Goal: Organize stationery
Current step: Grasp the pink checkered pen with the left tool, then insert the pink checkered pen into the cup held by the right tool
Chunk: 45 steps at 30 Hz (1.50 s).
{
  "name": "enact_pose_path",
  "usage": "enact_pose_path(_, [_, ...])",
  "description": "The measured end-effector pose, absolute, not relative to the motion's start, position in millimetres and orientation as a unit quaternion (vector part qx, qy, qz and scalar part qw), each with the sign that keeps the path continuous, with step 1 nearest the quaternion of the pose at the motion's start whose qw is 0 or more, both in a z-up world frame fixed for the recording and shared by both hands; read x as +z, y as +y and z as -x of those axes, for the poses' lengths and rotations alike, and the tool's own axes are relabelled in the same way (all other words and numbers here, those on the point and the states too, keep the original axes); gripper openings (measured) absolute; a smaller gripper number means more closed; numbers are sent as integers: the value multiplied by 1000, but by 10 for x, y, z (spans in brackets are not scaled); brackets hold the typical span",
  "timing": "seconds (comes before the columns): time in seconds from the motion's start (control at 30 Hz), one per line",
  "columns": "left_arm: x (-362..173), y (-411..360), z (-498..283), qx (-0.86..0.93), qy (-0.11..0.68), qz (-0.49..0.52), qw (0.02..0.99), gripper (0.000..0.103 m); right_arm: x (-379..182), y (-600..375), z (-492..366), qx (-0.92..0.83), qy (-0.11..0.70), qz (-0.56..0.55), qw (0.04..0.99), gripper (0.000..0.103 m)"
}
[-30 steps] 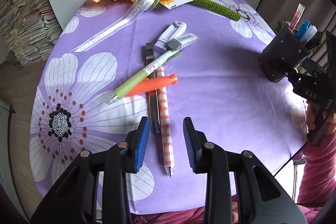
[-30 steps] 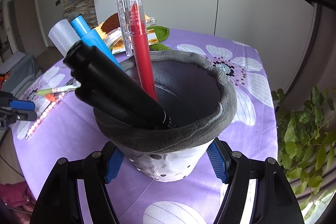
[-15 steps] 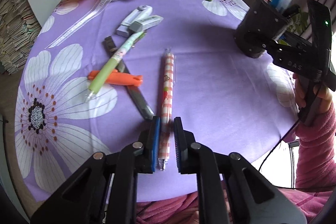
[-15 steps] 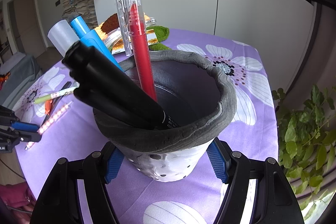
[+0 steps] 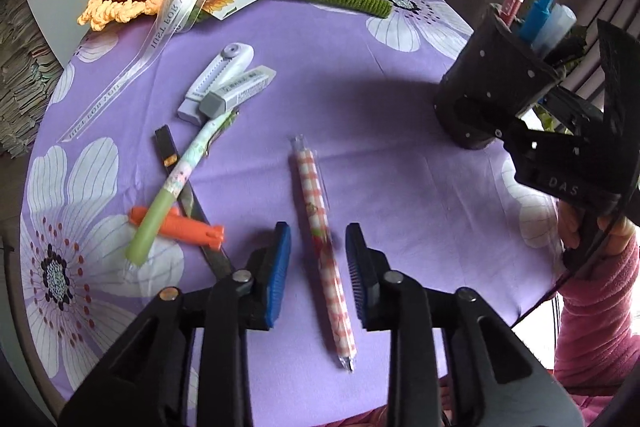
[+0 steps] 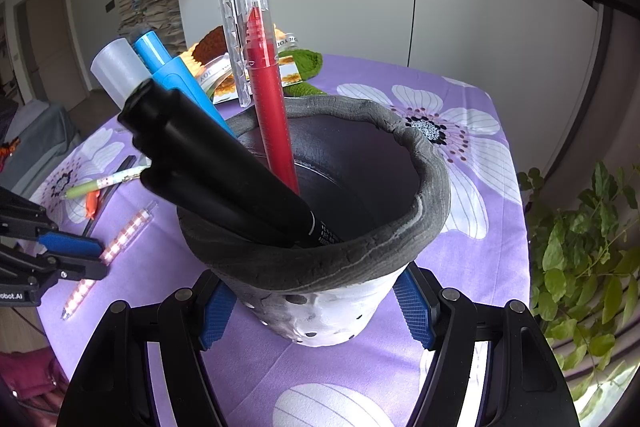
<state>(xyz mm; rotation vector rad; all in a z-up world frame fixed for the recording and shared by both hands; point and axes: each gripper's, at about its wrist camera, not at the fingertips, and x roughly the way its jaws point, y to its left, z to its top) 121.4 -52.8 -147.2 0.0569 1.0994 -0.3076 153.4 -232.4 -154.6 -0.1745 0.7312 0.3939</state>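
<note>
Left wrist view: left gripper (image 5: 318, 259) hovering with pads apart, just reopened, straddling the checked pink pen (image 5: 323, 247) without pressing it. Pen flat on the purple worktop (image 5: 380, 115), tip toward the camera, apart from the cluster further left: green pen (image 5: 176, 187), orange pen (image 5: 176, 227), black clip-like strip (image 5: 188, 195), correction tape (image 5: 218, 79), eraser (image 5: 236, 93). Best to centre the pen between both pads, grip mid-barrel, squeeze squarely to avoid rolling, then lift before swinging toward the pot.

Right wrist view: right gripper (image 6: 316, 311) clamped on the grey pen pot (image 6: 400, 251), holding it tilted. Inside: red marker (image 6: 272, 115), blue marker (image 6: 176, 83), 2 black markers (image 6: 224, 167). Worth keeping the pot steady, open side free for the incoming pen.
</note>
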Motion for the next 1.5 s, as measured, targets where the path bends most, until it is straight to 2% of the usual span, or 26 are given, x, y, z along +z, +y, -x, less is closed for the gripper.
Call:
enact_pose_path(0.27, [-1502,-712,-1544,-135,524,-39,840,30,-1543,-2342,-1550,192,355,83,911,71])
enact_pose_path(0.3, [-1525,-720,-1562,-133,526,-40,839,24,-1543,-2342,-1550,192,355,83,911,71])
enact_pose_path(0.33, [-1514,-724,-1553,-130,519,-46,843,12,-1543,-2341,-1549,192,355,83,911,71])
enact_pose_path(0.4, [-1519,-710,-1563,-138,522,-39,841,11,-1543,-2340,-1548,192,355,83,911,71])
enact_pose_path(0.57, [-1393,-647,-1518,-141,506,-27,851,11,-1542,-2346,-1552,192,355,82,911,71])
enact_pose_path(1.03, [-603,-628,-1116,-181,409,-17,894,10,-1540,-2348,-1550,192,355,82,911,71])
enact_pose_path(1.23, [-267,-743,-1047,-205,361,-28,909,8,-1540,-2349,-1551,192,355,82,911,71])
enact_pose_path(1.5, [440,-968,-1089,-231,262,-36,937,8,-1539,-2347,-1549,192,355,82,911,71])
